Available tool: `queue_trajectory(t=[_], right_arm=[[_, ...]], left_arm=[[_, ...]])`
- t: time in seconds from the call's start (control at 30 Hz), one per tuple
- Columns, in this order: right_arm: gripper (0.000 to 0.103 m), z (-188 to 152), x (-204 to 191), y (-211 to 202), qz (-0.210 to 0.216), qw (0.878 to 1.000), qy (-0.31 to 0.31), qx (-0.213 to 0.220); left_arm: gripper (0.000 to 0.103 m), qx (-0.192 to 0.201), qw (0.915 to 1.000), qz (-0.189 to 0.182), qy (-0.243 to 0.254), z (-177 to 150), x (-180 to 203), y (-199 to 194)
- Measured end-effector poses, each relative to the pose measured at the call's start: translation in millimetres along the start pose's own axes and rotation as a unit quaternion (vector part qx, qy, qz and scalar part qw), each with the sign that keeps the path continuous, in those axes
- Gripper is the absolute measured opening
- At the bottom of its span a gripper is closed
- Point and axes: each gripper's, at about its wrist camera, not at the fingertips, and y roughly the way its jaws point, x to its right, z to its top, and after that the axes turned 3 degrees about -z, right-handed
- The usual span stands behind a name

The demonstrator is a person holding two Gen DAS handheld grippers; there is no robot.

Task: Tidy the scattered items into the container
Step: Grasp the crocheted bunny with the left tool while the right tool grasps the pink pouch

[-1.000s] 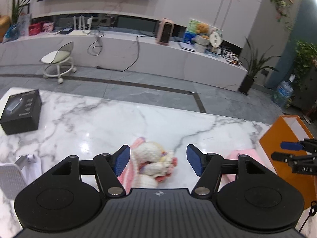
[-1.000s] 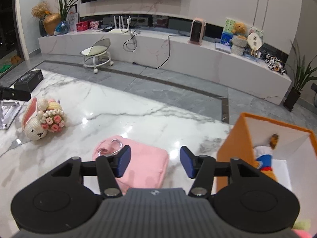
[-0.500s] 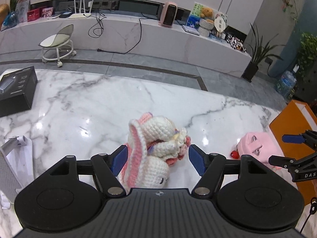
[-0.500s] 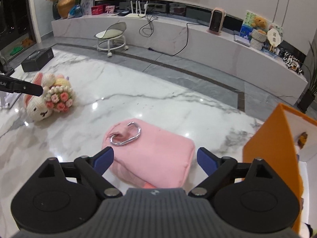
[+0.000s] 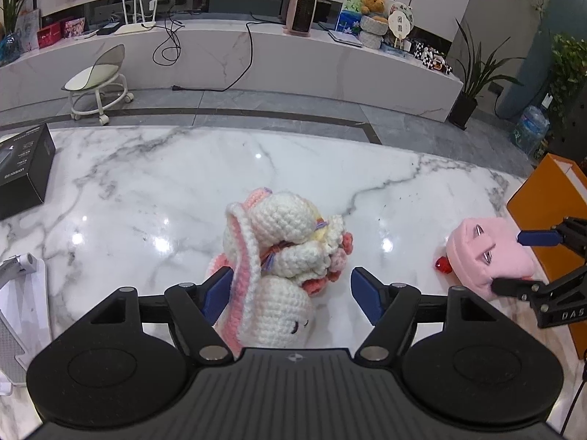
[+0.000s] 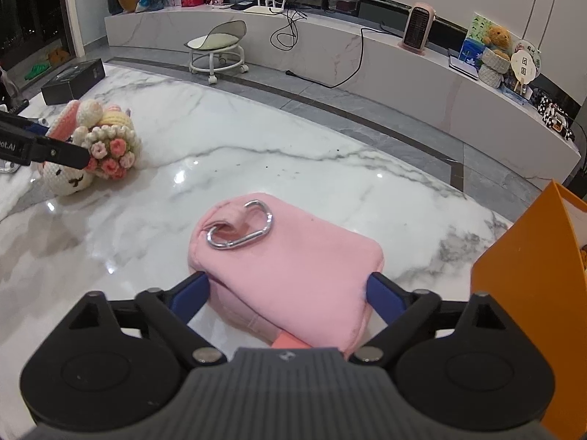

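Now both hand-held grippers hang low over the marble table, each one around its own item. The left hand-held gripper has its blue fingers apart and the jaws are opening; the crocheted bunny lies on its side between them, its pink ear against the left pad, while the right pad stands clear of it. The right hand-held gripper is closing its jaws around the pink pouch. Its pads sit at the two edges of the pouch, but I cannot tell if they press already. The orange container stands at about three o'clock from the pouch, just beside it.

What can go wrong, I think, is this. The bunny is round and soft, so a grip on the ear alone may let the body swing or slip out. The pouch is flat and limp, so the pads may only pinch the fabric and it may sag. Its metal carabiner could also catch on the container wall.
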Motion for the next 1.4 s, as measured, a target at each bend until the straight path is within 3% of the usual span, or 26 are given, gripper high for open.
queue_trajectory(t=[0.2,0.37,0.57,0.7,1.13,1.23,1.4], right_arm=[[0.088,-3,-5,3,-0.004,1.0,-0.02,-0.003],[0.09,-3,-6,5,-0.005,1.0,-0.024,-0.003],[0.094,-5,-7,7,-0.01,1.0,-0.025,0.003],[0.096,-4,-4,8,-0.01,1.0,-0.013,0.006],[0.099,-7,0,14,-0.008,1.0,0.016,-0.007],[0.097,-6,0,14,-0.006,1.0,0.017,-0.009],[0.079,-1,-1,11,0.001,1.0,0.016,-0.012]], left_arm=[[0.082,-0.018,0.9996,0.013,0.016,-3,1,9],[0.081,-0.029,0.9995,-0.005,-0.005,-7,-6,15],[0.074,-0.033,0.9994,-0.005,-0.011,-7,-7,16],[0.06,-0.034,0.9993,-0.008,-0.01,-7,-6,16],[0.059,-0.035,0.9993,-0.009,-0.013,-8,-4,15],[0.059,-0.035,0.9993,-0.008,-0.013,-8,-5,15],[0.059,-0.039,0.9991,-0.013,-0.013,-9,-3,14]])
